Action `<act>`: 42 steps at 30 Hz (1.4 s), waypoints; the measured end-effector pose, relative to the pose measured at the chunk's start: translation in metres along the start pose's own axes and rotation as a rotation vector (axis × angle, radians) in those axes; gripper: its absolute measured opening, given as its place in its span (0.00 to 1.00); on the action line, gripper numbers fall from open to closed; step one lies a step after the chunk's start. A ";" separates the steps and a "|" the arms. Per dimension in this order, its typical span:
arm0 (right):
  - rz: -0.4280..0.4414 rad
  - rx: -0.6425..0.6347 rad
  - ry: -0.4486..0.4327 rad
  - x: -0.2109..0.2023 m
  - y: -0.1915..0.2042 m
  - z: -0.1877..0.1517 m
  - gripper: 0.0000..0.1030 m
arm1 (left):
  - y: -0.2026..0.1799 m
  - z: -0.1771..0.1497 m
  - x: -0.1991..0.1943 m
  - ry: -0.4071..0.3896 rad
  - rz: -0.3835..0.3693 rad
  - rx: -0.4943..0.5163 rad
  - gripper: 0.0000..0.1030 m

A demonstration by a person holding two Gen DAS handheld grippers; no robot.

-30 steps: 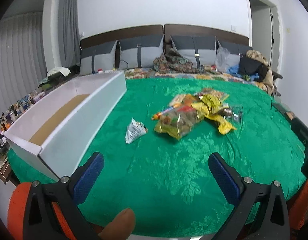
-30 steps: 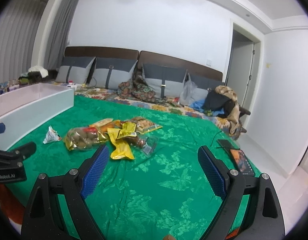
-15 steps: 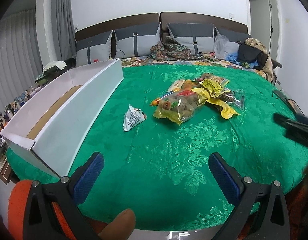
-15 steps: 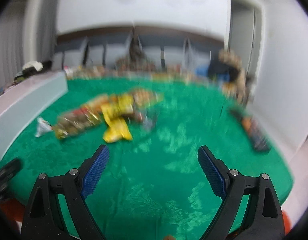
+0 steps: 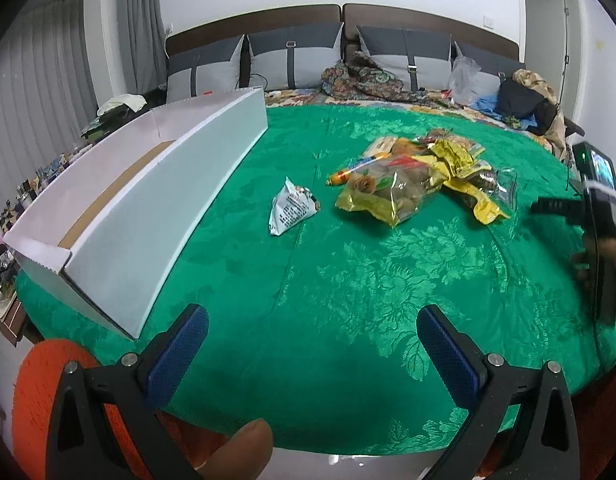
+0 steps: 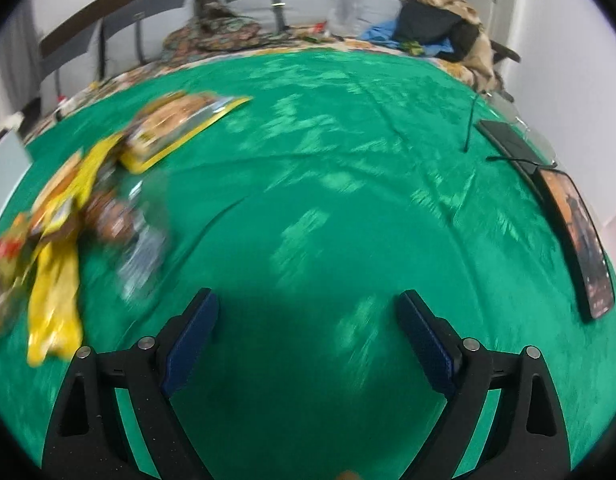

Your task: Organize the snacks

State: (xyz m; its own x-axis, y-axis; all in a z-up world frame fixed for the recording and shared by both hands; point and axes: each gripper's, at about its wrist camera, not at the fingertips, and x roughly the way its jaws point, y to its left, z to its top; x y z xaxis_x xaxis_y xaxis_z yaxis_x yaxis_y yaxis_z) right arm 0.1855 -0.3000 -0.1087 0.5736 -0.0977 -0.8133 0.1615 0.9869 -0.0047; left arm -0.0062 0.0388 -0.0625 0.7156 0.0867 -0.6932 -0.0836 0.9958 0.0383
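A pile of snack packets (image 5: 424,176) lies in the middle of the green bed cover, with a clear bag of brown snacks (image 5: 388,192) in front. A small white packet (image 5: 291,208) lies apart to its left. A long white box (image 5: 147,200) with a brown floor stands open on the left. My left gripper (image 5: 312,344) is open, low over the near cover. My right gripper (image 6: 305,328) is open above bare green cover; the blurred pile (image 6: 67,216) lies to its left. The right gripper's body (image 5: 596,208) shows at the far right of the left wrist view.
Pillows (image 5: 291,60) and a headboard line the far side, with a patterned cloth (image 5: 368,80) and clothes (image 5: 524,100). A dark phone (image 6: 576,232) and a cable (image 6: 472,120) lie on the cover's right edge. An orange seat (image 5: 39,392) is at lower left.
My right gripper has swung forward and down over the bed, now close to the cover with the pile at its left. The left gripper has moved little. Both stay open.
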 end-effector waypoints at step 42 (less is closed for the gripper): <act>0.001 0.001 0.005 0.010 -0.004 0.011 0.94 | -0.009 -0.003 0.004 0.010 0.010 0.045 1.00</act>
State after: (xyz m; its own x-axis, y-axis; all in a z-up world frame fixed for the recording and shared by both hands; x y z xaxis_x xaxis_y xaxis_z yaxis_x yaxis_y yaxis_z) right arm 0.1994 -0.3062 -0.1099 0.5698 -0.0966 -0.8161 0.1622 0.9867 -0.0035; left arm -0.0043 0.0300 -0.0680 0.7080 0.0964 -0.6996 -0.0588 0.9953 0.0776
